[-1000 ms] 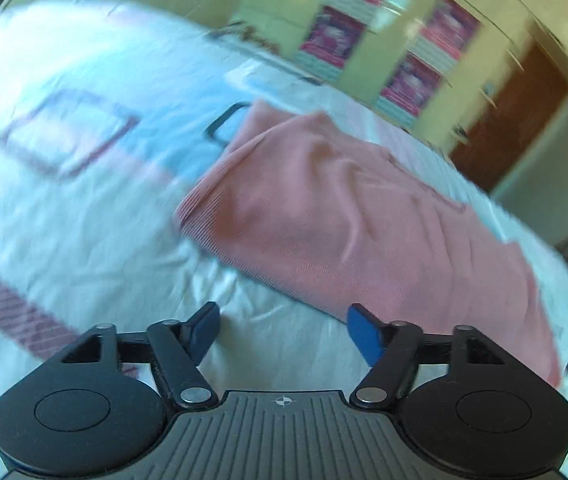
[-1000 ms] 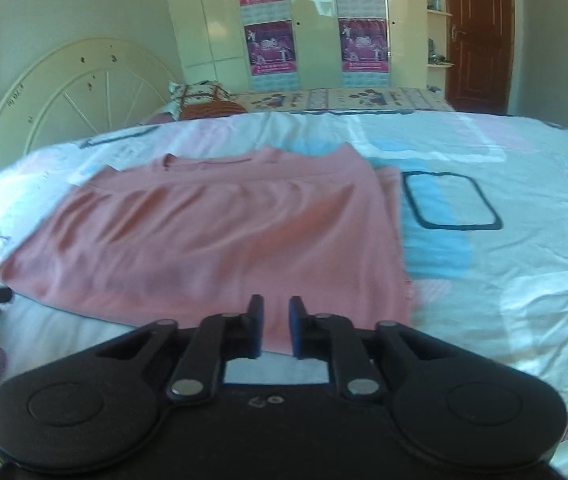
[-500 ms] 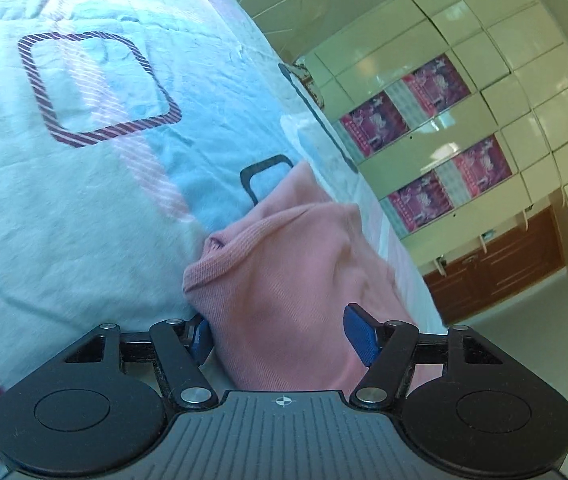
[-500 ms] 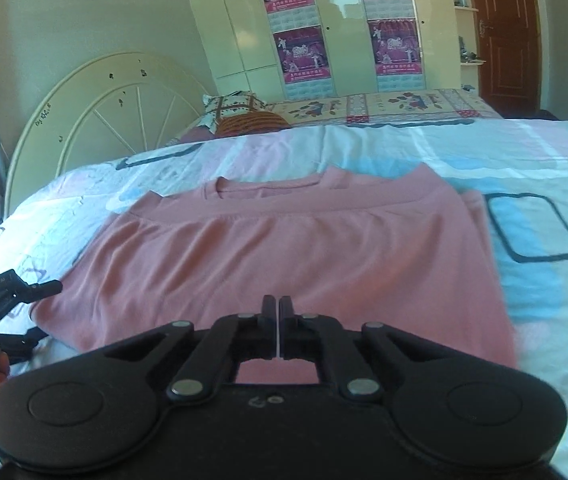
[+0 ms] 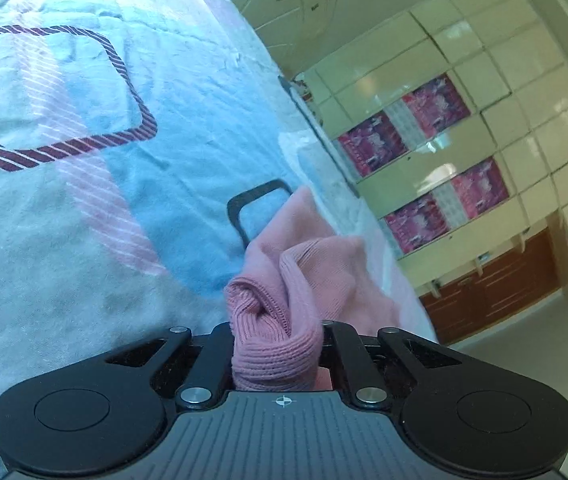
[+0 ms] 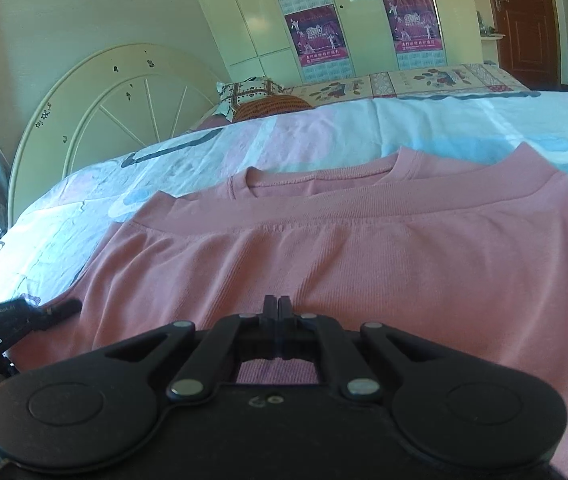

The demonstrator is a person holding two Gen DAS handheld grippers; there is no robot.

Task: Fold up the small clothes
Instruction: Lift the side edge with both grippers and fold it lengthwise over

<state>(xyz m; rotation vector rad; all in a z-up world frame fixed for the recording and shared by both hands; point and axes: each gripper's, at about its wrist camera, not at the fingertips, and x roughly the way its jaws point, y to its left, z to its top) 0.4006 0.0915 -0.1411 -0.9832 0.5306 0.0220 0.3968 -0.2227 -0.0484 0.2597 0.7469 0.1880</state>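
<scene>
A pink knit shirt [image 6: 364,248] lies on the bed, folded over itself, its neckline toward the headboard. In the left wrist view my left gripper [image 5: 277,344] is shut on a bunched corner of the pink shirt [image 5: 284,320], which fills the gap between the jaws. In the right wrist view my right gripper [image 6: 277,312] has its jaws pressed together over the shirt's near edge; I cannot see whether cloth is caught between them. The left gripper [image 6: 7,320] also shows at the shirt's left edge.
The bedsheet [image 5: 83,200] is white and blue with striped square prints. A round white headboard [image 6: 115,92] and a pillow [image 6: 259,96] stand at the far end. Wardrobes with posters [image 6: 316,32] and a brown door [image 6: 532,20] are behind.
My left gripper closed on the shirt's corner, which now bunches between the jaws. My right gripper stayed shut and moved further in over the shirt.
</scene>
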